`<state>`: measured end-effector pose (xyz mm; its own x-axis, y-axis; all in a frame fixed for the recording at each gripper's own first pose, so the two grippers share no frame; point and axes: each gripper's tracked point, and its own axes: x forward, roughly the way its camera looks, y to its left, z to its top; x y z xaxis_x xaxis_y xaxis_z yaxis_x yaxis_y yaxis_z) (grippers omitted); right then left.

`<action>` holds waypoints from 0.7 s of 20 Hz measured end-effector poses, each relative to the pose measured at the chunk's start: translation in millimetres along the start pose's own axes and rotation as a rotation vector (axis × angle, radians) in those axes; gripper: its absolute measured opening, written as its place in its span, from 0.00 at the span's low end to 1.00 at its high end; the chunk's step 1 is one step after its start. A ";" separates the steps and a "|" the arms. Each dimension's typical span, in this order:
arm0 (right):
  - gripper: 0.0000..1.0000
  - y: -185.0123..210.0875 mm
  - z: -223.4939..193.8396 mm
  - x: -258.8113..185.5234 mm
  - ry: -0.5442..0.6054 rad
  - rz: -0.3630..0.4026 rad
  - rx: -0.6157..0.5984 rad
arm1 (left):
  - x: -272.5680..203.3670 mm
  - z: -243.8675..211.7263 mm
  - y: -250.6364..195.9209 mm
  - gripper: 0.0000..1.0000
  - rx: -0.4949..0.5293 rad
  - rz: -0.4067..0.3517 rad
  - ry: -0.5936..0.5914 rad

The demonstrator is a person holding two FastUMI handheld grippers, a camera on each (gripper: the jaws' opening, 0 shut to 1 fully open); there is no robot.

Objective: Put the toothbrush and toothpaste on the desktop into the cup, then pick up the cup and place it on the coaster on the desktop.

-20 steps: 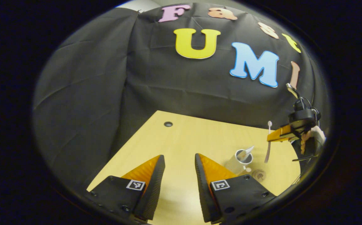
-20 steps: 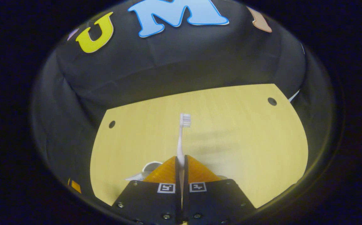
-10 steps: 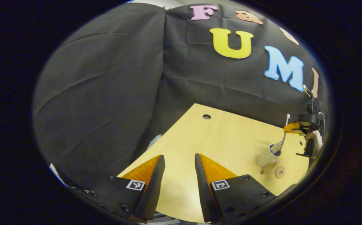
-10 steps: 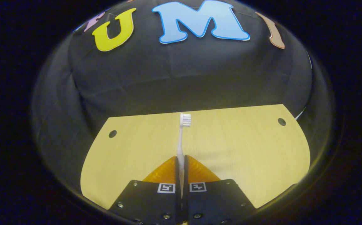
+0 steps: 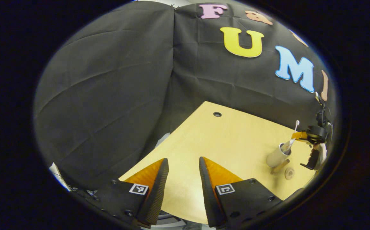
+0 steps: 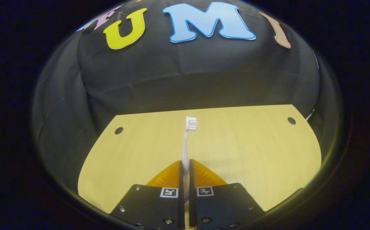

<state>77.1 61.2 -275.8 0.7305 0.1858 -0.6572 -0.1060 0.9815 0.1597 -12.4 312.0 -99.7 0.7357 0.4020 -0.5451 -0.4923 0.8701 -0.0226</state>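
Right gripper [image 6: 185,166] clamped on toothbrush [image 6: 187,140], bristles up toward 12 o'clock. In left gripper view, same brush now lower than a second ago, tail end at or inside cup [image 5: 277,156] mouth; depth unclear. Toothpaste [image 5: 287,146] already in cup. Coaster [image 5: 289,173] at cup's 5 o'clock, bare. Left gripper [image 5: 183,179] spread wide, empty, drifted away over desktop [image 5: 223,143]. Judgement: release next, then cup lift.

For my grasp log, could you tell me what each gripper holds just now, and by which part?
The right gripper is shut on the white plastic toothbrush, gripping its handle; the bristled head points forward. The left gripper is open, holding nothing.
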 end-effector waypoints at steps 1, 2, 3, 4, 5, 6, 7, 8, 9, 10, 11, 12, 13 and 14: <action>0.06 -0.9 -2.1 -2.9 0.004 0.005 0.003 | 0.3 0.1 -3.8 0.68 0.003 -0.009 -0.001; 0.07 -0.2 -4.9 -7.1 0.007 0.015 0.004 | -0.1 -0.4 -7.0 0.68 0.006 -0.018 -0.003; 0.09 0.3 -6.6 -10.0 0.008 0.024 0.007 | -1.1 -0.4 -11.0 0.68 0.007 -0.027 -0.004; 0.19 -0.2 -6.9 -12.2 0.005 0.029 0.009 | -3.2 -0.9 -16.4 0.68 0.008 -0.036 -0.004; 0.28 -1.4 -7.9 -14.7 0.005 0.026 0.012 | -4.3 -1.4 -21.0 0.68 0.010 -0.046 -0.003; 0.39 -2.8 -9.1 -18.3 0.006 0.026 0.016 | -6.3 -2.2 -23.4 0.68 0.011 -0.053 -0.003; 0.47 -4.0 -9.4 -20.9 0.007 0.026 0.020 | -7.1 -1.4 -27.0 0.68 0.011 -0.061 -0.004; 0.51 -3.7 -10.2 -24.0 0.005 0.029 0.026 | -8.5 -0.3 -32.0 0.68 0.011 -0.069 -0.003; 0.51 -3.7 -8.3 -28.1 -0.001 0.035 0.032 | -9.0 0.2 -36.7 0.68 0.012 -0.078 -0.004; 0.51 -2.6 -8.3 -31.8 -0.007 0.042 0.037 | -10.9 0.7 -42.1 0.68 0.013 -0.089 -0.005; 0.51 -1.9 -7.4 -36.8 -0.013 0.050 0.041 | -11.9 1.0 -48.4 0.68 0.015 -0.104 -0.006; 0.47 -2.0 -7.1 -41.8 -0.019 0.060 0.043 | -12.8 1.4 -56.4 0.68 0.020 -0.118 -0.004; 0.47 -2.9 -5.5 -48.3 -0.025 0.067 0.044 | -12.9 1.3 -63.7 0.68 0.026 -0.132 -0.002; 0.51 -3.5 -3.7 -54.3 -0.037 0.072 0.044 | -13.6 1.6 -72.8 0.68 0.031 -0.148 0.001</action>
<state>35.3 47.8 -243.4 0.7464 0.2536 -0.6152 -0.1302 0.9623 0.2387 14.3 243.7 -89.3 0.7986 0.2686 -0.5386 -0.3642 0.9281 -0.0772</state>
